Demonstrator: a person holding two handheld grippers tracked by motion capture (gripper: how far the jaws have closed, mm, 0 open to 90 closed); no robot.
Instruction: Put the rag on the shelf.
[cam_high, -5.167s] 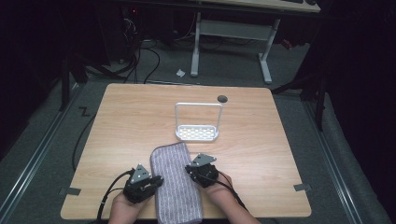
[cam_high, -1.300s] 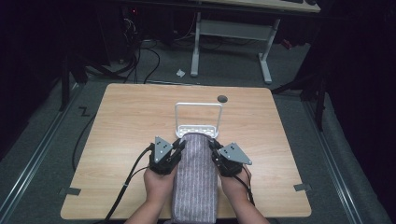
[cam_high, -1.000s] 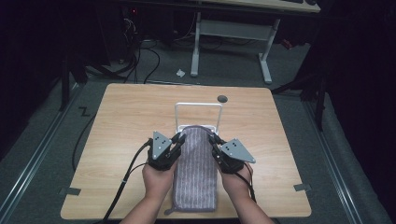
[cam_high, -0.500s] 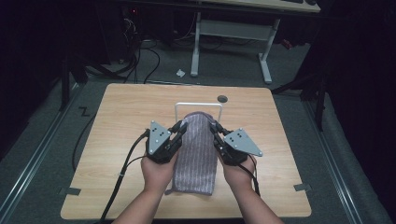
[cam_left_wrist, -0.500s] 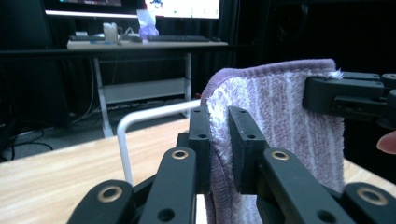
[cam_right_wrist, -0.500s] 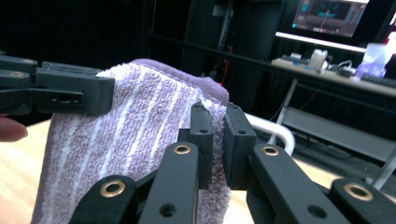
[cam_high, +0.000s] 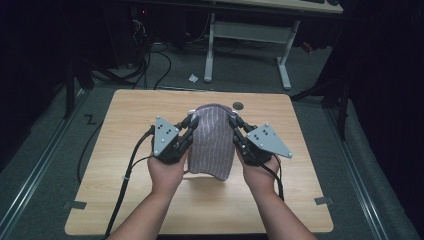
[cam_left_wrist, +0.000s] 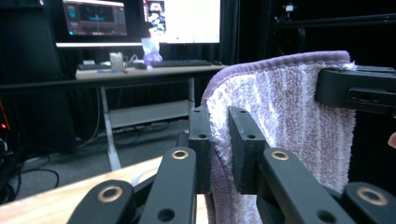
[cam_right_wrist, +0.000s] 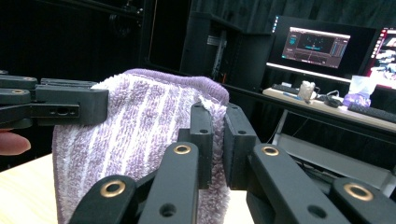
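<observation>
Left gripper view shows the left gripper's (cam_left_wrist: 219, 149) fingers (cam_left_wrist: 200, 140) clamped on one edge of the towel (cam_left_wrist: 289, 126); right gripper view shows the right gripper (cam_right_wrist: 218, 144) pinching the other edge. Since a second ago both hands have carried the towel up off the desk (cam_high: 125, 125), so it now hangs between them above the white rack (cam_high: 192, 111), whose top bar just peeks out. My reading: draping it over the rack comes next. Count: one towel, one rack, two grippers, one desk.
</observation>
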